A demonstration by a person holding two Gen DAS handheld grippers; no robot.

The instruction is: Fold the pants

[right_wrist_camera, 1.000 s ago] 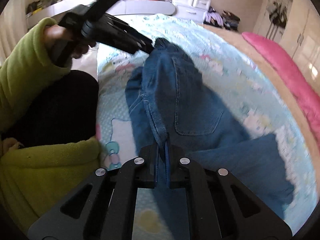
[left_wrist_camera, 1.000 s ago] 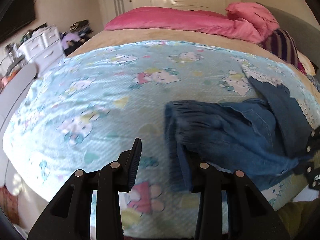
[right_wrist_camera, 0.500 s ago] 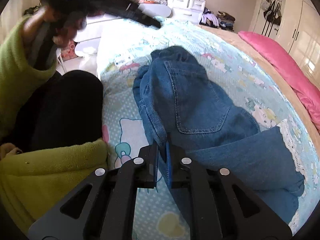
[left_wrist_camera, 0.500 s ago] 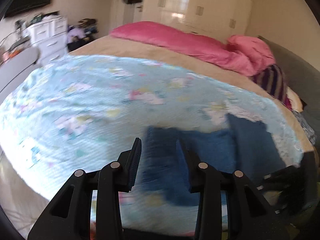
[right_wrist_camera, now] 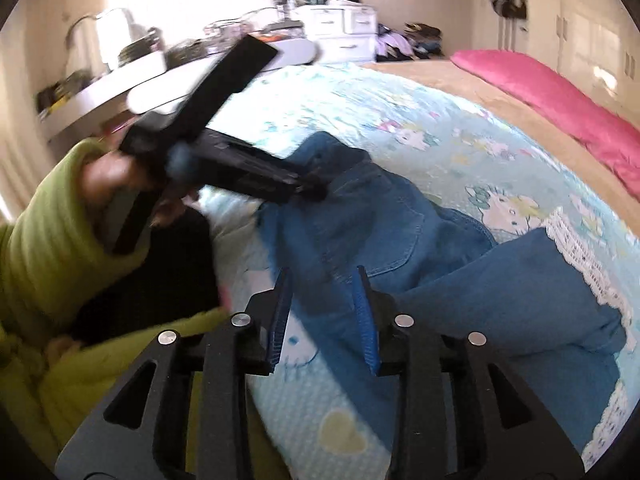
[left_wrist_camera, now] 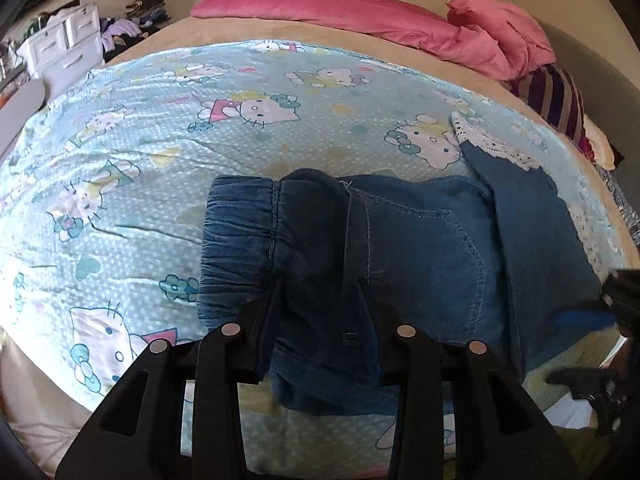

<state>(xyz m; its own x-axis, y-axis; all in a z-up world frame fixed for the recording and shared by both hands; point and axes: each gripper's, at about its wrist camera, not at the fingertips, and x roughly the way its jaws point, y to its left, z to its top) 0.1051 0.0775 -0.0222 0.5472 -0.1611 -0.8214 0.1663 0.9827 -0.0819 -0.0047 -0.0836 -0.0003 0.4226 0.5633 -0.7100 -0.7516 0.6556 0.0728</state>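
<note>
Both tongs apart over the jeans on the bed

Your blue denim pants (left_wrist_camera: 400,248) lie on the bed, on the pale blue cartoon-cat blanket (left_wrist_camera: 168,128), near its front edge. The elastic waistband (left_wrist_camera: 236,240) points to the left in the left wrist view, a back pocket faces up, and one leg runs off to the right, its lace-trimmed hem (left_wrist_camera: 496,144) lying up toward the striped cushion (left_wrist_camera: 560,104).

Your left tongs (left_wrist_camera: 320,292) stand partly open just above the waist end of the pants. Denim shows between the two fingers, but the pads are not pressing it together, so nothing is gripped there. From the right wrist view the left tongs (right_wrist_camera: 308,188) point down at the waistband, held in your hand (right_wrist_camera: 112,176) with the yellow-green sleeve (right_wrist_camera: 52,220).

Your right tongs (right_wrist_camera: 322,280) have just been opening. The blue pads (right_wrist_camera: 366,320) now stand apart, with the pants' fabric showing between them and no fold pinched. The seat of the pants lies just ahead of these fingertips.

A pink duvet (left_wrist_camera: 360,12) lies across the far end of the bed, and a white drawer unit (left_wrist_camera: 64,44) stands at the far left.
</note>
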